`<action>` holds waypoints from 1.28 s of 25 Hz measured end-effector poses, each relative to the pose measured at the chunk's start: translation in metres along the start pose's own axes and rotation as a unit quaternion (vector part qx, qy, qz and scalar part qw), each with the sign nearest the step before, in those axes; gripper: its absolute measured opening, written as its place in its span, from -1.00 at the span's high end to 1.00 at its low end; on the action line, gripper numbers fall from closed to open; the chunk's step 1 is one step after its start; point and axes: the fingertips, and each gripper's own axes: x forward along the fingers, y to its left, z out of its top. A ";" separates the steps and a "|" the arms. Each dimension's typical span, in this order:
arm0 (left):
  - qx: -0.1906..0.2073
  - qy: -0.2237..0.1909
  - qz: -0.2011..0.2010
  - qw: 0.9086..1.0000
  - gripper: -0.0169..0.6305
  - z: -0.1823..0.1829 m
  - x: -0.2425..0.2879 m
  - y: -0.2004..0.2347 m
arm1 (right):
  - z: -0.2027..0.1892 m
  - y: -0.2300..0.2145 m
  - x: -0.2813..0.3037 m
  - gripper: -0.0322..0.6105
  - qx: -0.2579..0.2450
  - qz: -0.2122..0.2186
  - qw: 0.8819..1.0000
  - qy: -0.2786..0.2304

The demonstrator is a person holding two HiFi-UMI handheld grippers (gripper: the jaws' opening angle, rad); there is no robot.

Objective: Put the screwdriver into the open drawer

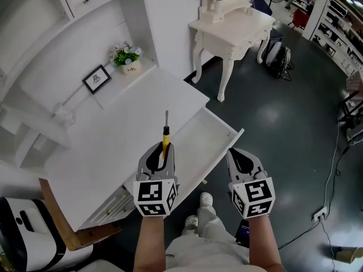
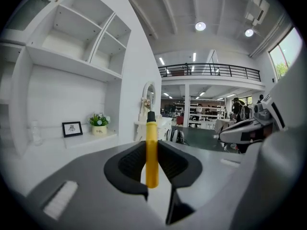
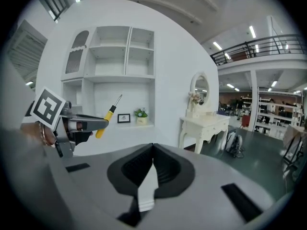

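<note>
two grippers: left gripper (image 1: 164, 149) clamps the screwdriver (image 1: 166, 136), right gripper (image 1: 238, 156) closed, empty. lower it into the drawer (image 1: 224, 130) before releasing

The screwdriver (image 1: 165, 139) has a yellow handle, black collar and grey shaft; the left gripper (image 1: 161, 149) and right gripper (image 1: 238, 154) are grey with black jaw linings and black-and-white square markers. The desk (image 1: 142, 109) and drawer (image 1: 207, 134) are plain white, the floor (image 1: 283, 123) dark grey. At the desk's far edge stand a black picture frame (image 1: 97, 79) and a green, pale-flowered plant (image 1: 127, 55).
</note>
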 end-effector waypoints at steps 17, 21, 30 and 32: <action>-0.014 0.126 -0.007 0.992 0.70 -0.087 0.059 0.002 | -0.047 -0.023 0.057 0.88 0.024 0.026 0.997 0.069; -0.017 0.154 -0.010 0.988 0.70 -0.107 0.071 0.005 | -0.054 -0.027 0.068 0.88 0.028 0.029 0.996 0.081; -0.023 0.222 -0.026 0.974 0.70 -0.153 0.095 -0.002 | -0.063 -0.036 0.085 0.88 0.050 0.034 0.993 0.097; -0.024 0.238 -0.029 0.971 0.70 -0.165 0.099 -0.004 | -0.065 -0.038 0.088 0.88 0.053 0.035 0.993 0.101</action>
